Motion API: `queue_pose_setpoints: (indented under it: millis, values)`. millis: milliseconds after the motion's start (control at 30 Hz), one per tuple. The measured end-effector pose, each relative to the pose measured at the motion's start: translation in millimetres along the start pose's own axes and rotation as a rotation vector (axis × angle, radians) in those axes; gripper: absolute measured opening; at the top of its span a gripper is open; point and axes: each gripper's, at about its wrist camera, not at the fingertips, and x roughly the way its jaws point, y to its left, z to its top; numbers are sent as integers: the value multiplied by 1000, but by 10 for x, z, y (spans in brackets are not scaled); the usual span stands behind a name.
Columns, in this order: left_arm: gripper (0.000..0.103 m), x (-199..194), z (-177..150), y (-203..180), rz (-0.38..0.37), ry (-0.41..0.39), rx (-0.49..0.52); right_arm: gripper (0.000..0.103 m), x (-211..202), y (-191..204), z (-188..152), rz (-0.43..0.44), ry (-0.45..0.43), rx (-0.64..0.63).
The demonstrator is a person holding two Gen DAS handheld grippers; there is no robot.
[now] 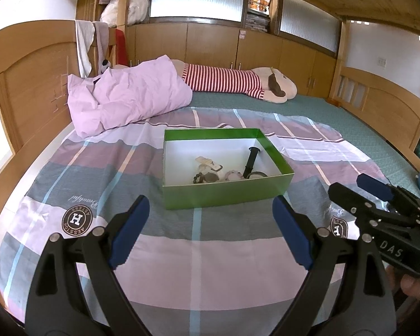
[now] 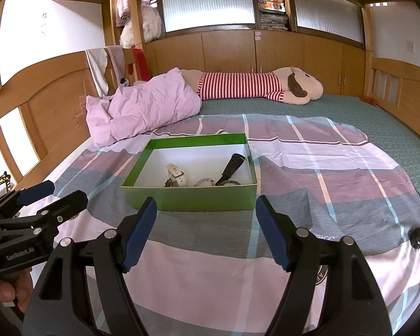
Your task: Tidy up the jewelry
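Observation:
A green box (image 1: 224,193) (image 2: 191,197) with a white inside sits on the plaid bedspread. In it lie a white watch (image 1: 208,163) (image 2: 176,175), a black watch strap (image 1: 250,162) (image 2: 231,168), a dark bead bracelet (image 1: 200,177) and a pale pink bracelet (image 1: 233,175) (image 2: 205,182). My left gripper (image 1: 210,232) is open and empty, just in front of the box. My right gripper (image 2: 205,231) is open and empty, also short of the box. Each gripper shows in the other's view, the right one (image 1: 358,189), the left one (image 2: 58,193).
A small black round object (image 2: 419,237) lies on the bedspread at the right. A pink pillow (image 1: 128,98) and a striped plush toy (image 1: 238,82) lie at the far side of the bed. Wooden bed rails (image 1: 28,84) run along both sides.

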Motion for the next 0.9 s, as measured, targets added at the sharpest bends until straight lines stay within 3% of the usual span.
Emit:
queue_pose_setpoints:
  millis: [433, 567, 900]
  values:
    - [89, 101, -5, 36, -13, 17, -21, 77, -36, -22, 19, -12, -7, 7]
    - [95, 107, -8, 37, 5, 18, -20, 77, -40, -26, 17, -14, -6, 6]
    - [99, 127, -10, 36, 0, 19, -18, 77, -51, -32, 5, -14, -2, 5]
